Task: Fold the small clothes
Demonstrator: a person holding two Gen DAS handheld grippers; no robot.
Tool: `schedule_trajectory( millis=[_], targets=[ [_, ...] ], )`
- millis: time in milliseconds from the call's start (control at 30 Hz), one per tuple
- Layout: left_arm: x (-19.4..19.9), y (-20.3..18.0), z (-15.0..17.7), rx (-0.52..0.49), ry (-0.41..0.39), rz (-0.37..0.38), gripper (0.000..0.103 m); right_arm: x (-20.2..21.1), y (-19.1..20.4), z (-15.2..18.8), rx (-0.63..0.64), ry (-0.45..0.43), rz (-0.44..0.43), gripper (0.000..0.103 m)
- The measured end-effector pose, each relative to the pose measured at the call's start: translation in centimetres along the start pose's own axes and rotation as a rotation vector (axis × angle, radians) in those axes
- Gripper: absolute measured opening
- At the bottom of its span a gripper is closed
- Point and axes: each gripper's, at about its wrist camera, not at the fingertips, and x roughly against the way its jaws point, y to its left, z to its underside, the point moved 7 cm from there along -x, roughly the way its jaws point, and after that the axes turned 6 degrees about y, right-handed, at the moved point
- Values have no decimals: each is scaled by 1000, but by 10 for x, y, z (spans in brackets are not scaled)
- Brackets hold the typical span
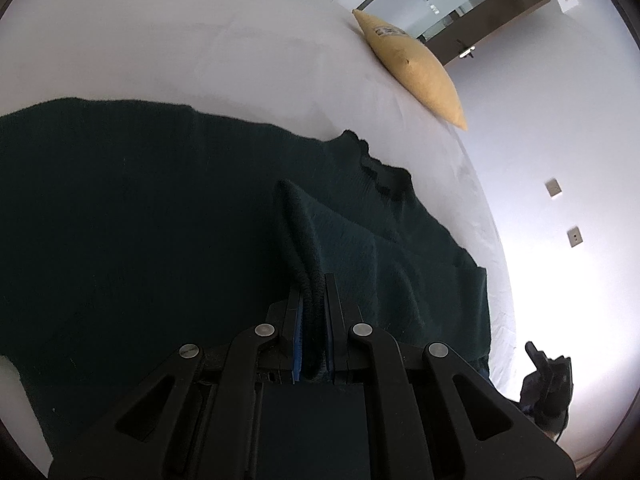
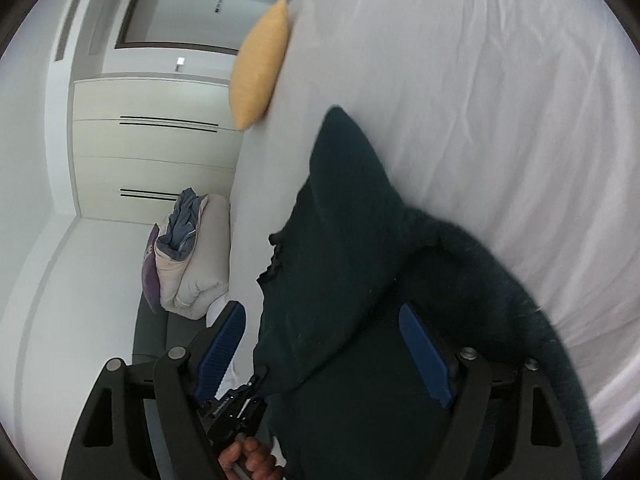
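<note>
A dark green knitted sweater (image 1: 140, 208) lies spread on the white bed (image 1: 200, 40), its collar (image 1: 376, 168) toward the bed's right edge. My left gripper (image 1: 314, 292) is shut on a pinched fold of the sweater, a ribbed edge that stands up between the blue pads. In the right wrist view the same sweater (image 2: 344, 220) drapes between the fingers of my right gripper (image 2: 324, 320), which is open with its blue pads (image 2: 222, 344) wide apart. The knit lies over the gap and hides part of the right finger.
A yellow cushion (image 1: 416, 68) lies at the bed's far edge, also in the right wrist view (image 2: 260, 64). A pile of folded bedding (image 2: 192, 256) sits on a dark bench beside the bed. White wardrobes (image 2: 152, 152) stand behind. The other gripper (image 1: 548, 376) shows at the lower right.
</note>
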Motion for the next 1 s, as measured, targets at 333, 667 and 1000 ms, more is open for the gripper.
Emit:
schedule_trajectory(
  millis=[333,667,1000],
  targets=[
    [5,5,20,53,-17,14,7,-8,-1,-32,44,-73,28,81],
    [-1,22,26,94,-16,35,7,-11,-2,-27,128,-58,97,75],
    [-4,22,21,27,-9,-5,8,-1,-7,-16,136,-12,158,76]
  ],
)
